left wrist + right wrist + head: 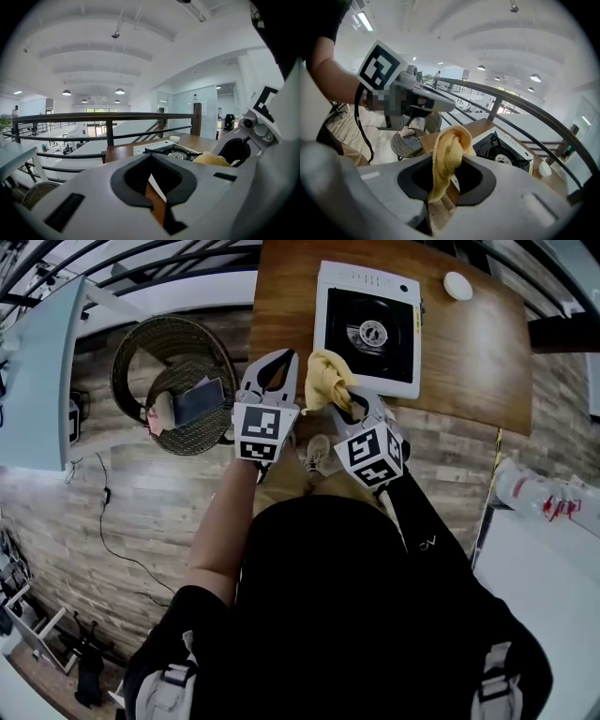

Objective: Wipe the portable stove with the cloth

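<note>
Wooden table [469, 343] carries the portable stove [367, 329] flat at its near edge, within reach; left gripper [278, 357], clenched on nothing, hangs beside the stove's near-left corner, likely kept clear; right gripper [342, 404] pinches the bunched yellow cloth [328, 379] just over that corner, presumably poised to wipe.

A brown wooden table [478, 352] carries a white square portable stove [367, 326] with a black burner top, close to the table's near edge. A small round white dish [457, 285] lies beside the stove's far right corner, not touching it.
</note>
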`<state>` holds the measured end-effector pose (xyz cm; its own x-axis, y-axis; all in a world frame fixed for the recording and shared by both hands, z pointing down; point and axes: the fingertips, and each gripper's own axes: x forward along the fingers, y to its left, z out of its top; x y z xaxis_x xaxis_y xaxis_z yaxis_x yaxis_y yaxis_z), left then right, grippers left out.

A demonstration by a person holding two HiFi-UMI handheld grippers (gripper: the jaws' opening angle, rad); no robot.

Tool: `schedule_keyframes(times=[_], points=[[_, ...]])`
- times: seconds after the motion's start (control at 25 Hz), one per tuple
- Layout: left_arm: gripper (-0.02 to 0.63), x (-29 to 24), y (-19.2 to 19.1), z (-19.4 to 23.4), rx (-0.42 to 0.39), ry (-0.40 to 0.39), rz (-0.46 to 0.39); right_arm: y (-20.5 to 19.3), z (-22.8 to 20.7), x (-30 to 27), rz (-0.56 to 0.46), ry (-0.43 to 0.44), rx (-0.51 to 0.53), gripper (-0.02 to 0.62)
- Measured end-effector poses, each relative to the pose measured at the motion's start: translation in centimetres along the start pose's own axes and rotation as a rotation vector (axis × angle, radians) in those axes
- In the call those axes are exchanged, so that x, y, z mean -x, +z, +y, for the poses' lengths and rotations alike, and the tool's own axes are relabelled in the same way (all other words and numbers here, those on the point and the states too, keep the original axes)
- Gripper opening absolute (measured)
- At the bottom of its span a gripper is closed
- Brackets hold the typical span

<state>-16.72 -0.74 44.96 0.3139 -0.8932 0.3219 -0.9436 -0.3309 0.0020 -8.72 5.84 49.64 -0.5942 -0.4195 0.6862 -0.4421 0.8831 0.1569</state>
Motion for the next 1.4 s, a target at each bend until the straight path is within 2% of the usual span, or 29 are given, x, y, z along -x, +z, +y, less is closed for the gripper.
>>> schedule_keyframes(times=[0.08,0.2,0.32,0.44,0.68,1.2,1.32,1.4], points=[[0.008,0.1,0.0,-0.3,-0.006,-0.003,-0.002,0.9,0.5,0.5,-0.055,0.016,-0.01,0.092],[0.008,0.4,-0.1,-0.3,-0.013,0.004,0.0,1.9,2.1,0.8,-0.127,0.107,-0.026,0.092],[0.008,0.6,-0.4,-0.7,-0.026,0.007,0.01,1.2,3.9,0.3,-0.127,0.208,-0.045,0.092],[0.008,0.6,-0.6,-1.2,-0.031,0.006,0.021,-0.5,4.2,-1.0,-0.081,0.229,-0.075,0.092],[0.008,-0.4,-0.1,-2.5,-0.048,-0.026,0.017,-4.8,0.3,-1.8,0.01,0.111,-0.171,0.092],[0.008,-6.0,2.8,-7.0,-0.068,-0.165,-0.027,-13.7,-8.3,4.6,0.139,-0.157,-0.32,0.092],[0.008,-7.4,3.4,-7.0,-0.072,-0.185,-0.03,-15.7,-10.4,6.2,0.173,-0.229,-0.357,0.092],[0.008,-8.4,3.7,-6.4,-0.067,-0.189,-0.031,-16.0,-11.2,6.6,0.173,-0.243,-0.371,0.092]])
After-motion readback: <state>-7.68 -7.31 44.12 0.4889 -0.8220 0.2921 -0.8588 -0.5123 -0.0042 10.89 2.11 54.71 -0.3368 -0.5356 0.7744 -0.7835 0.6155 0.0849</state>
